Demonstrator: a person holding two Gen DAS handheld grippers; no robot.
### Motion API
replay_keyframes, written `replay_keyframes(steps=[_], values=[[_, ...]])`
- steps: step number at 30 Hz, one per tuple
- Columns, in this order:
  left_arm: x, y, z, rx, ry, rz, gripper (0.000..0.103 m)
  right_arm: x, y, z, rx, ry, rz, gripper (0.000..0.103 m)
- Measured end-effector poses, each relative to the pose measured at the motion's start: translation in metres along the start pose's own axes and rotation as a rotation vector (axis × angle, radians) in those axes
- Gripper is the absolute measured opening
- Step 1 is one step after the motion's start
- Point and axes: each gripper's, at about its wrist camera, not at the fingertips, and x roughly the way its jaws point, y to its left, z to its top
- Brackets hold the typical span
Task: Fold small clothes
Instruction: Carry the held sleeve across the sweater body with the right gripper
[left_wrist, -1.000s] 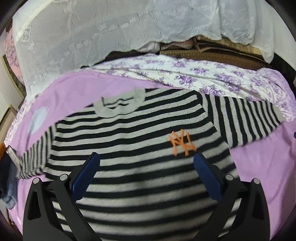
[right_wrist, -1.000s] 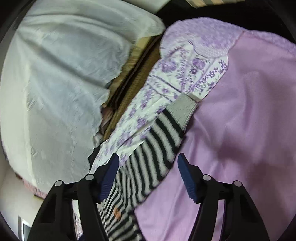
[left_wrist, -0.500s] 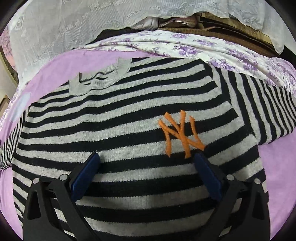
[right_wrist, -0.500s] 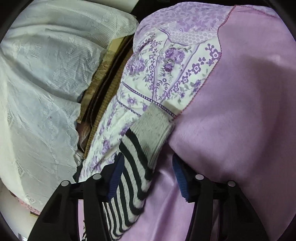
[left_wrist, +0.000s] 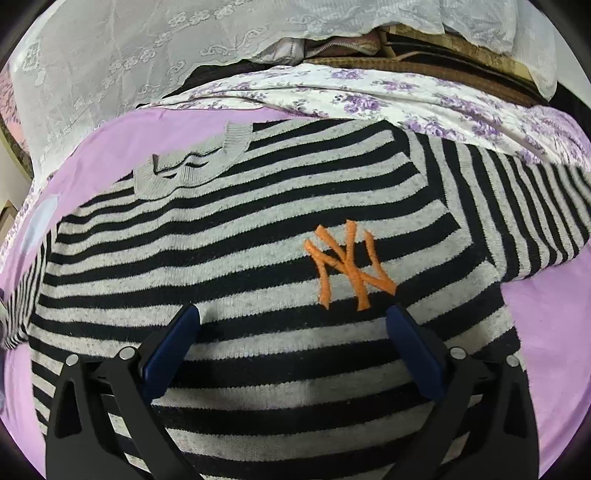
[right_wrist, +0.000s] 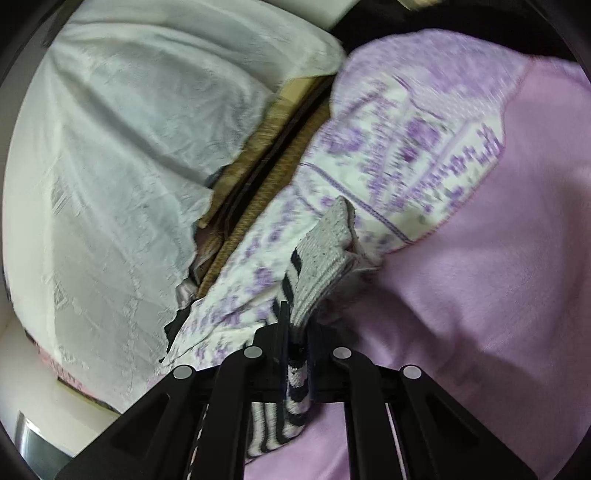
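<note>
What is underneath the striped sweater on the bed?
The striped sweater lies flat on a purple blanket, which shows around its edges. Its sleeve end reaches onto the floral sheet. Whatever is directly beneath the body is covered.
</note>
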Motion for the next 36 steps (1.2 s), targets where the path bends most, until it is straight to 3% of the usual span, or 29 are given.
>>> replay_keyframes(steps=[5, 10, 17, 21, 27, 29, 32, 34, 36], values=[[-0.003, -0.006, 0.002, 0.032, -0.013, 0.023, 0.099, -0.016, 0.039, -0.007, -0.092, 0.0, 0.058, 0.008], [-0.01, -0.003, 0.038, -0.005, 0.05, -0.07, 0.099, -0.023, 0.081, -0.024, -0.199, 0.03, 0.092, 0.008], [-0.039, -0.018, 0.089, -0.016, -0.02, -0.122, 0.099, -0.031, 0.127, -0.053, -0.279, 0.072, 0.172, 0.008], [-0.044, -0.029, 0.089, 0.025, -0.034, -0.112, 0.099, -0.03, 0.149, -0.071, -0.303, 0.103, 0.214, 0.008], [-0.037, 0.004, 0.081, -0.031, 0.001, -0.123, 0.099, -0.02, 0.182, -0.101, -0.338, 0.165, 0.245, 0.008], [-0.037, 0.023, 0.076, -0.04, -0.006, -0.098, 0.099, -0.017, 0.193, -0.107, -0.339, 0.176, 0.259, 0.008], [-0.032, 0.06, 0.059, -0.029, -0.007, 0.007, 0.099, -0.015, 0.207, -0.114, -0.341, 0.19, 0.282, 0.008], [-0.02, 0.095, 0.044, -0.033, 0.022, 0.104, 0.099, -0.013, 0.218, -0.122, -0.35, 0.198, 0.294, 0.008], [-0.007, 0.124, 0.034, -0.051, 0.063, 0.145, 0.099, -0.01, 0.227, -0.129, -0.353, 0.209, 0.306, 0.008]])
